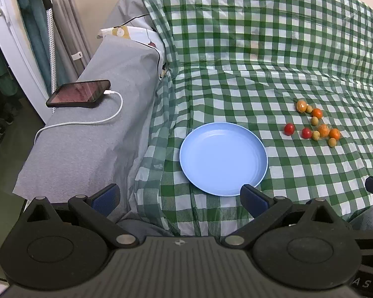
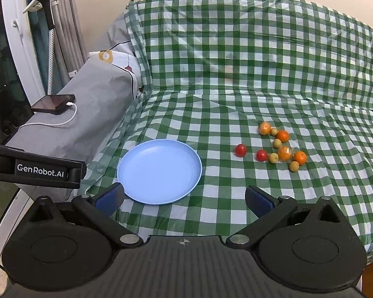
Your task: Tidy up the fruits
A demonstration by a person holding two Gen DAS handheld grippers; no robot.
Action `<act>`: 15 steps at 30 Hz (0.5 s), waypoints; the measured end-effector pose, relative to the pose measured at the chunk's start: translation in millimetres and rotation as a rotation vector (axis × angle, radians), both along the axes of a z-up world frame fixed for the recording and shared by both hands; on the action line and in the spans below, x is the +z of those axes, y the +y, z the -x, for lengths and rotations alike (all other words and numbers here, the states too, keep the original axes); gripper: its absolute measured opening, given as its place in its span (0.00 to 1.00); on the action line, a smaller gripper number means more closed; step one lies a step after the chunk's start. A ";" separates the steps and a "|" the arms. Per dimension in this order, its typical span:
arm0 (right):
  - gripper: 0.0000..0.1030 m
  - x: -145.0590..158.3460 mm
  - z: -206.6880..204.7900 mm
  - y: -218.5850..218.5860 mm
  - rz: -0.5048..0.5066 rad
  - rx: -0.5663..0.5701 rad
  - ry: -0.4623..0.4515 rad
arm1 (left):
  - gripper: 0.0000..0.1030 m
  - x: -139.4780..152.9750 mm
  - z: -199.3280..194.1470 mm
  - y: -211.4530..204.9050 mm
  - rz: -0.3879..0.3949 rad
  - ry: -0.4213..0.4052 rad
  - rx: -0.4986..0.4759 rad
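Observation:
An empty light blue plate [image 1: 223,158] [image 2: 159,171] lies on a green checked cloth. To its right sits a loose cluster of small fruits: two red ones [image 1: 289,129] [image 2: 240,150], several orange ones [image 1: 317,112] [image 2: 283,136], two of them wrapped in clear film, and several small yellow-green ones [image 1: 314,121] [image 2: 276,143]. My left gripper [image 1: 179,196] hovers open over the plate's near-left edge, holding nothing. My right gripper [image 2: 184,197] is open too, just short of the plate's near-right rim, and empty. The fruits lie well ahead of both.
A grey covered armrest [image 1: 92,134] at the left carries a black phone [image 1: 79,93] [image 2: 53,103] on a white charging cable [image 1: 87,121]. The checked cloth [image 1: 261,49] rises up a backrest behind. The left gripper's body [image 2: 34,170] shows at the right wrist view's left edge.

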State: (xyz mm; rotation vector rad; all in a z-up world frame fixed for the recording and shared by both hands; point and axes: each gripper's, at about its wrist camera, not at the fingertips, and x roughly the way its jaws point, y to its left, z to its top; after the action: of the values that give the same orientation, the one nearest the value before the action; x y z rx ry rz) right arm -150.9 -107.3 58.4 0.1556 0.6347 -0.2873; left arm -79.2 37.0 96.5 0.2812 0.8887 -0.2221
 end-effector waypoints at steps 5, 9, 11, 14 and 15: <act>1.00 -5.7 -2.1 -1.1 0.043 -0.002 -0.014 | 1.00 -5.2 0.2 -5.8 -0.010 0.010 -0.004; 1.00 -9.1 -4.3 -5.1 0.009 0.011 -0.018 | 1.00 -9.1 -1.4 -11.8 -0.021 0.018 -0.009; 1.00 -11.2 -5.4 -8.7 0.017 0.008 -0.012 | 1.00 -10.5 -2.3 -15.5 -0.022 0.023 -0.010; 1.00 -14.9 -7.9 -22.4 0.009 -0.028 -0.014 | 1.00 -11.5 -7.4 -26.4 -0.014 0.035 -0.019; 1.00 -16.7 -7.5 -28.1 -0.002 -0.045 -0.016 | 1.00 -11.5 -6.6 -32.2 -0.015 0.036 -0.022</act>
State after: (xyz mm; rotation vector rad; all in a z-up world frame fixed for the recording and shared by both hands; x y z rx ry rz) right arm -143.3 -135.4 41.6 0.1741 0.6157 -0.3290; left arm -72.6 4.7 85.0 0.3017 0.9235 -0.2419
